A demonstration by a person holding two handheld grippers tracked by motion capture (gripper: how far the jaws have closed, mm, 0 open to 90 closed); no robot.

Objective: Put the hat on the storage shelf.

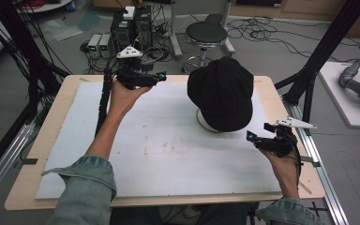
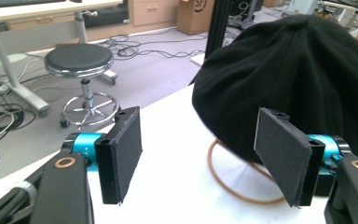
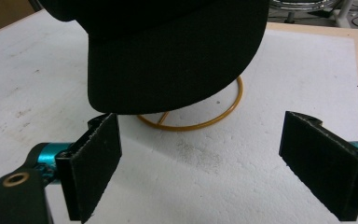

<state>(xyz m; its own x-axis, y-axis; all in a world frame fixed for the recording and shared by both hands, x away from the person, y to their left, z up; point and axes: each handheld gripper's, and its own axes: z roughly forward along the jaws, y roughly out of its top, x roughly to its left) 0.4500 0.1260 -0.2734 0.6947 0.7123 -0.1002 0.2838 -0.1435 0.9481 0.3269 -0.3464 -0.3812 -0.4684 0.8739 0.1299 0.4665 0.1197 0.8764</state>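
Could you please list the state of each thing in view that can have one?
Black cap: resting on the stand, brim toward the person, not held.
Wire stand: upright on the white board, its ring flat.
Left gripper: open, beside the cap.
Right gripper: open, before the brim.
Stool: unoccupied.

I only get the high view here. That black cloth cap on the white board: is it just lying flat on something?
Observer: No. The black cloth cap sits raised on a thin brass-coloured wire stand with a ring base resting on the white foam board.
Operator: Are those two hand-held tools pinching anything?
Observer: No. The right gripper has its jaws wide apart with bare board between them, just short of the cap's brim.
Operator: And the other one?
Observer: The left gripper is open too, facing the cap's rounded crown side on without touching it.
Operator: What's beyond the table on that side?
Observer: A round black stool with a chrome foot ring stands on the grey floor.
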